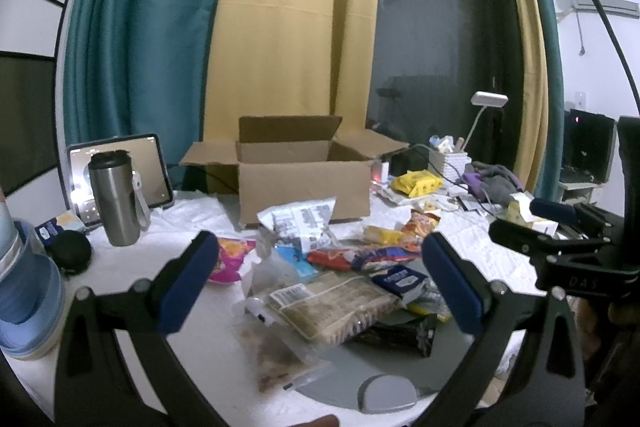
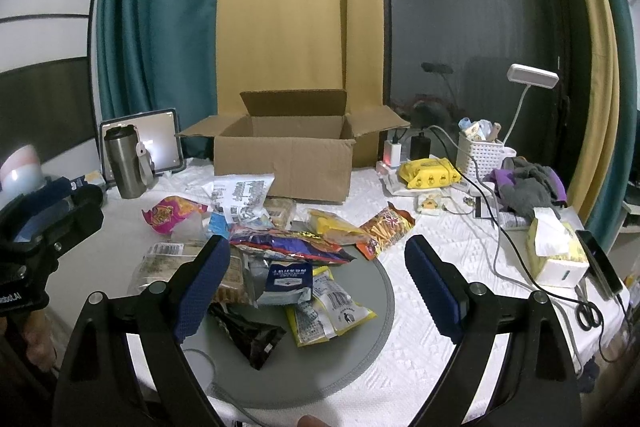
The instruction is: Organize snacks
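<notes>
A pile of snack packets lies on the white table around a grey round mat [image 2: 360,339]. It includes a clear pack of biscuits [image 1: 336,301], a navy-labelled small pack [image 2: 289,283], a pink bag [image 2: 176,213], an orange stick-snack bag [image 2: 386,227], yellow packets [image 2: 332,311] and a black packet [image 2: 250,333]. An open, empty cardboard box [image 2: 284,157] stands behind the pile; it also shows in the left wrist view [image 1: 304,179]. My left gripper [image 1: 320,269] is open above the pile. My right gripper [image 2: 318,275] is open above the mat. Neither holds anything.
A steel tumbler [image 2: 126,163] and a tablet [image 2: 160,141] stand at the back left. A white basket [image 2: 478,153], yellow wipes [image 2: 430,175], a desk lamp [image 2: 532,77], cables, a tissue box [image 2: 556,255], a phone [image 2: 600,267] and scissors [image 2: 590,315] crowd the right.
</notes>
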Tool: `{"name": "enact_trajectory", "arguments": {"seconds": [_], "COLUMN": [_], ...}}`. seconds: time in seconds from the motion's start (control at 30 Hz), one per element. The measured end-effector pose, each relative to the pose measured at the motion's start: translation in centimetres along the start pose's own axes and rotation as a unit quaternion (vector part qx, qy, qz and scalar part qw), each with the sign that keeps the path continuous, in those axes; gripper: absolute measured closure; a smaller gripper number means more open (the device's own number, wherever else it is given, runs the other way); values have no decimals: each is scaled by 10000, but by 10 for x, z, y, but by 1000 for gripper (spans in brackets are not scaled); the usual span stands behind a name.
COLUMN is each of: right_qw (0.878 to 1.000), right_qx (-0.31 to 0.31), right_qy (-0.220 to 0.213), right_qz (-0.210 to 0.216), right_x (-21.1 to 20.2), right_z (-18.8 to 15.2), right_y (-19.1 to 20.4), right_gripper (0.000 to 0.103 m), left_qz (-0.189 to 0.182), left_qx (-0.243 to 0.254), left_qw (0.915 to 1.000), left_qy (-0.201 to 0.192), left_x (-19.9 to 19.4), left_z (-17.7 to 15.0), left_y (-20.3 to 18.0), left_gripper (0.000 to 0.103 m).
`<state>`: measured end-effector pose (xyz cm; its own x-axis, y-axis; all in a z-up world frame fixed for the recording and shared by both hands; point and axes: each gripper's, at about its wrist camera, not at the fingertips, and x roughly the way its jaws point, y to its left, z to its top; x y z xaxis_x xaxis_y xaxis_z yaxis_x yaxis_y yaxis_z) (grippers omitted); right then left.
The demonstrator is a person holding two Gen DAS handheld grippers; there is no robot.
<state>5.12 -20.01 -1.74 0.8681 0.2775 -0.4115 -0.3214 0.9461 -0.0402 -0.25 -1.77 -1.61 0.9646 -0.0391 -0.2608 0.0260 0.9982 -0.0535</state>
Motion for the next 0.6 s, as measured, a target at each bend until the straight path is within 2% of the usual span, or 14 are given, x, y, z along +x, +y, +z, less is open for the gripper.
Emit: {"name": "enact_trajectory", "arguments": {"seconds": [0.6], "right_qw": [10000], "right_qx": [5], "right_qy": [11], "right_qz": [0], "right_x": [0], "right_z": [1], "right_y": [0], "right_gripper": [11], "left_qz": [-17], "left_qx": [-7], "left_qw": [10000], "left_qy": [30], "left_x": [1], "left_z": [0], "left_y": [0], "left_gripper": [1]}}
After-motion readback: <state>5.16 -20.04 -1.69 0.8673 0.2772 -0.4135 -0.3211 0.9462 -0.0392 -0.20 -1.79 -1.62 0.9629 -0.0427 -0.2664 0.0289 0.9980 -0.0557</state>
